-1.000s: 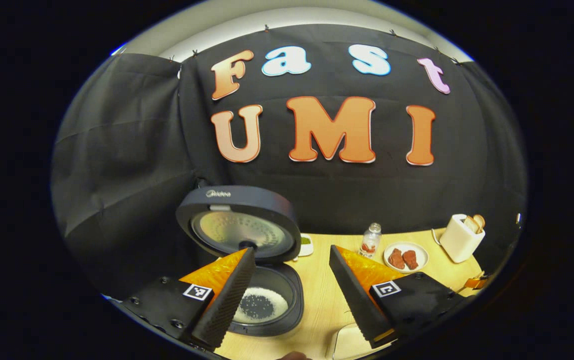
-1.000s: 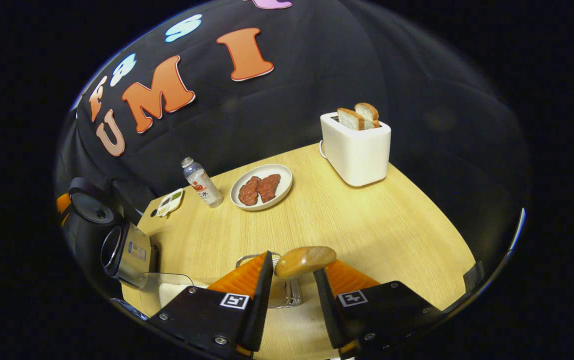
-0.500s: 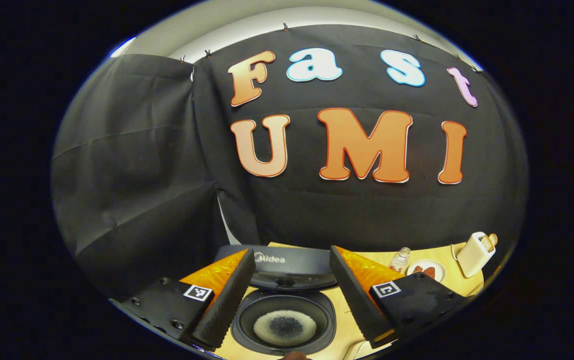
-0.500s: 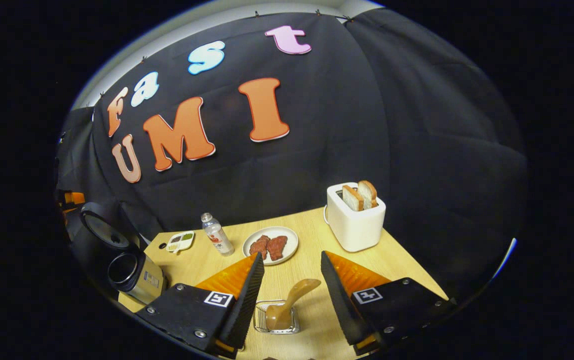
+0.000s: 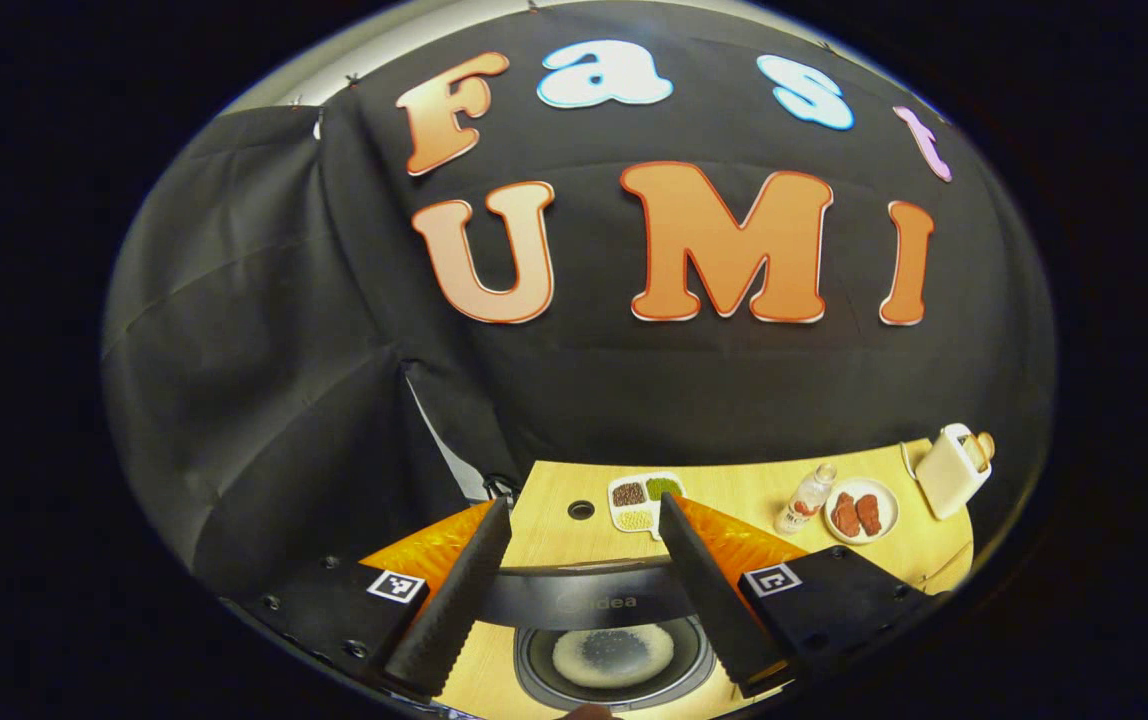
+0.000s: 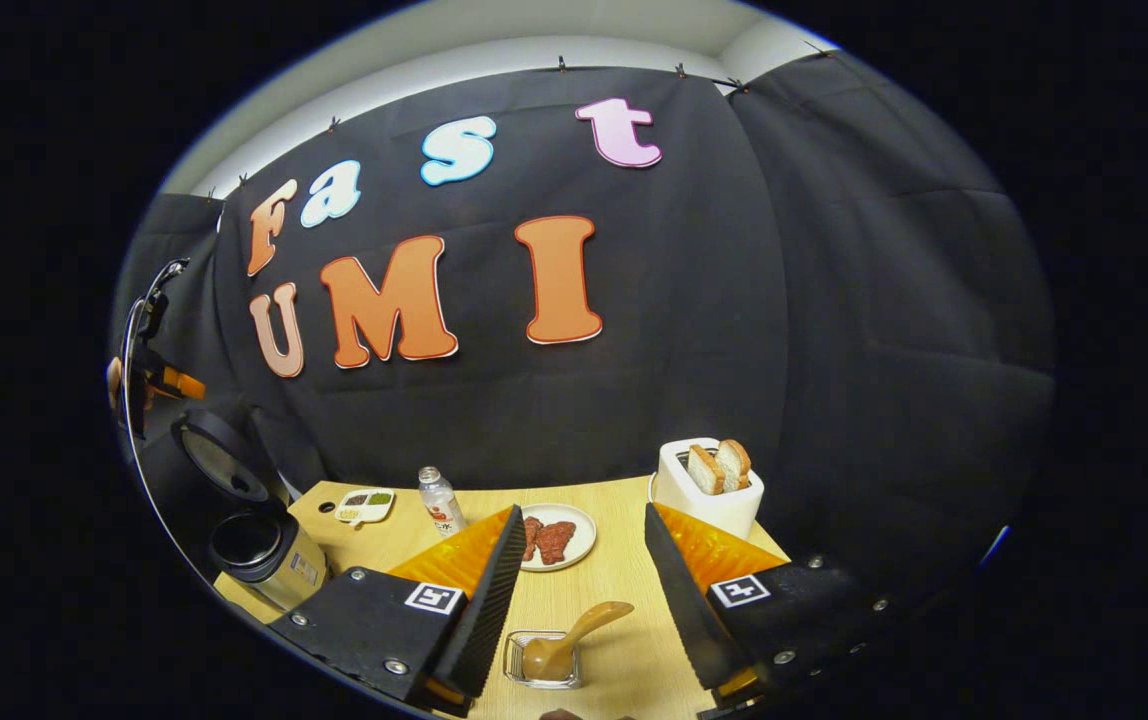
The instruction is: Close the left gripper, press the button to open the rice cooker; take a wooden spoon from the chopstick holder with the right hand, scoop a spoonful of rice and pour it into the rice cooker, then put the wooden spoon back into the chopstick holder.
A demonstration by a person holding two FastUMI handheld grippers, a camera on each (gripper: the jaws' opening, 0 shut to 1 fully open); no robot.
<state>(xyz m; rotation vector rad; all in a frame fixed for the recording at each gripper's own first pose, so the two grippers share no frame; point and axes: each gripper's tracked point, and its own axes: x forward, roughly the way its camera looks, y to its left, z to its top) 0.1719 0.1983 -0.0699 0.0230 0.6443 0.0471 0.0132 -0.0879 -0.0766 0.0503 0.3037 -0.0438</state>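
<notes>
In the left gripper view the rice cooker stands open right below me, white rice ringing the bottom of its dark pot, the raised lid's edge crossing between my fingers. My left gripper is open and holds nothing. Seen from the right gripper view, the wooden spoon leans in the clear chopstick holder on the table, bowl down. Above and behind the holder, my right gripper is open, apart from the spoon. The cooker sits at the far left with its lid up, the left gripper above it.
On the wooden table stand a divided dish of grains, a small bottle, a plate with two pieces of meat and a white toaster with bread. Black cloth walls close the back and sides.
My right gripper opened off the spoon's handle and drew back upward, leaving the spoon in the holder. My left gripper swung over the cooker and rose, staying open.
</notes>
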